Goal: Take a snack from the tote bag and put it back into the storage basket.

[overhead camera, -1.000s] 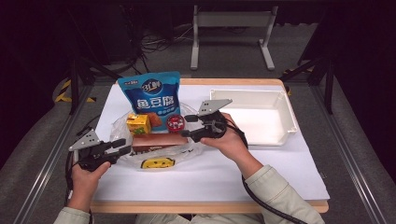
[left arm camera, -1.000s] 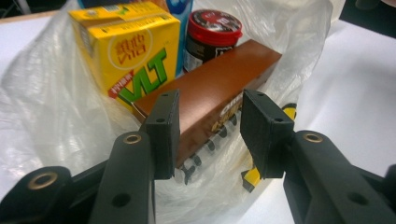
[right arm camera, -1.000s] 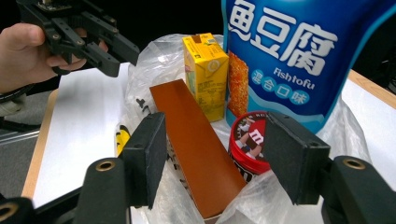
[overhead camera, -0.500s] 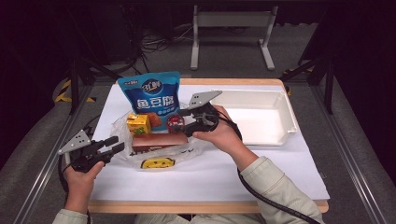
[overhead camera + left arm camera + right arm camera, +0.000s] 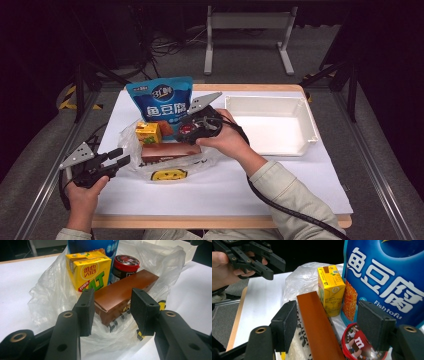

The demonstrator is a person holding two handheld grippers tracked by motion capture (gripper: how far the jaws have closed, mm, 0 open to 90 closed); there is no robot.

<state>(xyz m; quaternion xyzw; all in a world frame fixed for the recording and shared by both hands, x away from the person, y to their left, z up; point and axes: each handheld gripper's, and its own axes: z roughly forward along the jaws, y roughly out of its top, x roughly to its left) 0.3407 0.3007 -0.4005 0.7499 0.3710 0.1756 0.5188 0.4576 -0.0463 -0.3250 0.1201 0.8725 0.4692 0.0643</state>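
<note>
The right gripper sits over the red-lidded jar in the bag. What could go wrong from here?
1. The right gripper is open, and the brown box lies against the red-lidded jar, so its fingers might catch the box too.
2. The blue fish tofu pouch stands upright just behind and could get knocked over.

Crinkled clear plastic bag holds a glossy brown box.
</note>
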